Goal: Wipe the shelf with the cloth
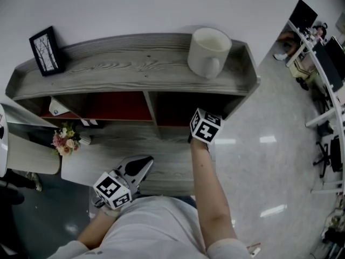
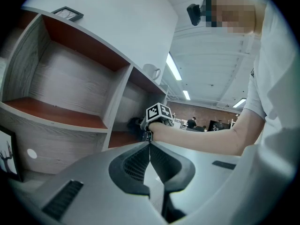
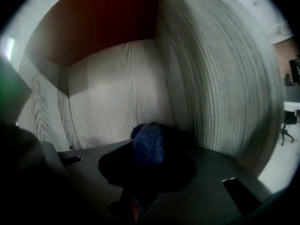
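The grey wooden shelf [image 1: 129, 53] has red-lined compartments. My right gripper [image 1: 205, 126] reaches into the lower right compartment, and its jaws are hidden under the top board in the head view. In the right gripper view, the right gripper [image 3: 147, 150] is shut on a dark blue cloth [image 3: 148, 143] that bulges past the jaws, close to the grey back wall [image 3: 117, 93]. The cloth [image 2: 136, 124] shows as a dark lump beside the marker cube [image 2: 158, 114] in the left gripper view. My left gripper [image 1: 143, 166] hangs in front of the shelf, shut and holding nothing.
A white mug [image 1: 209, 52] stands on the shelf top at the right, and a black picture frame [image 1: 46, 50] at the left. A small flower bunch [image 1: 64, 141] sits low at the left. A side wall [image 3: 220, 93] stands close on the cloth's right.
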Motion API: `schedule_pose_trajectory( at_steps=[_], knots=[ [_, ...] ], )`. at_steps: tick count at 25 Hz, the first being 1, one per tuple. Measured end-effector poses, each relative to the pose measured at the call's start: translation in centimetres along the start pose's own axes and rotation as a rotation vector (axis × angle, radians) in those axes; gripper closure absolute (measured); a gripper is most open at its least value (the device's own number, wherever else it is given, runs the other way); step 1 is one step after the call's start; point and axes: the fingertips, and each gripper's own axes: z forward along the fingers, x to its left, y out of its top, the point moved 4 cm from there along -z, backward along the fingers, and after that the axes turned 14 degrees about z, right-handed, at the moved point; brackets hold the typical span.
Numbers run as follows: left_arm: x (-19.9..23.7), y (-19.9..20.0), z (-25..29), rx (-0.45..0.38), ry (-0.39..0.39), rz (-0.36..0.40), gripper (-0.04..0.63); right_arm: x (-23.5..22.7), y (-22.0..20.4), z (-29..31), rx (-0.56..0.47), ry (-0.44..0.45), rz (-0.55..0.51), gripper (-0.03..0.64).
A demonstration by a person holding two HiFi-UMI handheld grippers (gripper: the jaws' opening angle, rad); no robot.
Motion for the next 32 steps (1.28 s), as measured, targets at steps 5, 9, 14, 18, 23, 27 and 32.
schedule_pose_trajectory(
  at_steps=[5,9,14,18,23,27,32],
  knots=[
    [0.9,-0.4,-0.8,0.004,0.025,-0.011,0.58,0.6,-0.6,1.9,0.097,0.007,-0.16,0.526],
    [1.6,-0.8,-1.5,0.012,0.048,-0.025,0.58,2.1,-2.6,2.6,0.186,0.02,-0.303,0.526],
    [2.0,-1.3,-2.1,0.019,0.071,-0.036,0.58,8.1,-4.4,2.2,0.25,0.18,-0.391,0.526],
    [2.4,-1.3,-3.1,0.014,0.101,-0.042,0.58,11.4,-6.5,2.6,0.268,0.291,-0.406,0.526],
    [2.8,-1.7,-4.4,0.015,0.14,-0.054,0.58,14.2,-7.4,2.6,0.28,0.383,-0.353,0.526],
    [2.9,-1.9,-4.7,0.015,0.15,-0.059,0.58,14.7,-5.7,2.2,0.188,0.415,-0.327,0.526],
    [2.4,-1.5,-3.8,0.012,0.125,-0.047,0.58,16.2,-1.3,0.3,0.023,0.458,-0.308,0.526]
  ],
)
